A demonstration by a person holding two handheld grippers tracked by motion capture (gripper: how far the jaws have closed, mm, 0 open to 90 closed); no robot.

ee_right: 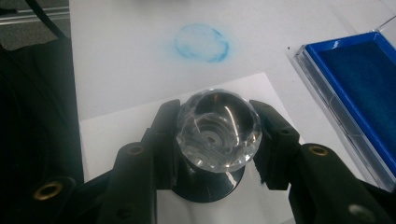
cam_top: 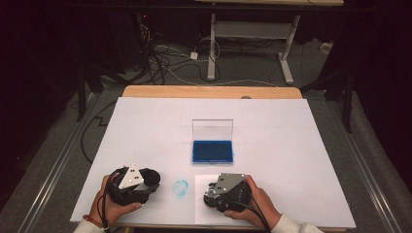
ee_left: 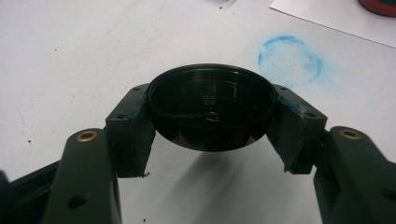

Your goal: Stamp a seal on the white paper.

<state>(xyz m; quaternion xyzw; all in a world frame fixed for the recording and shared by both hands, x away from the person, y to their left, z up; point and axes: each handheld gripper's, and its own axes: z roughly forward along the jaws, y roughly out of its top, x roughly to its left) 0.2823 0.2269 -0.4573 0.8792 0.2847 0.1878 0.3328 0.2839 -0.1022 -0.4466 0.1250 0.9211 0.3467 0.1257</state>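
On the tabletop (cam_top: 291, 145), the left hand-held gripper (ee_left: 212, 126) clasps the black cap (ee_left: 212, 105); the right hand-held gripper (ee_right: 217, 140) grips the crystal-handled stamp (ee_right: 218, 130) on paper (ee_right: 121, 126), ink pad (ee_right: 359, 74) open, likely mid-stamping.

ink pad case (cam_top: 212, 151) mid-table, bare table (cam_top: 291, 145) around

tongs (ee_left: 212, 122) clamp black round cap (ee_left: 212, 105) | blue ring smudge (ee_left: 289, 60) beyond
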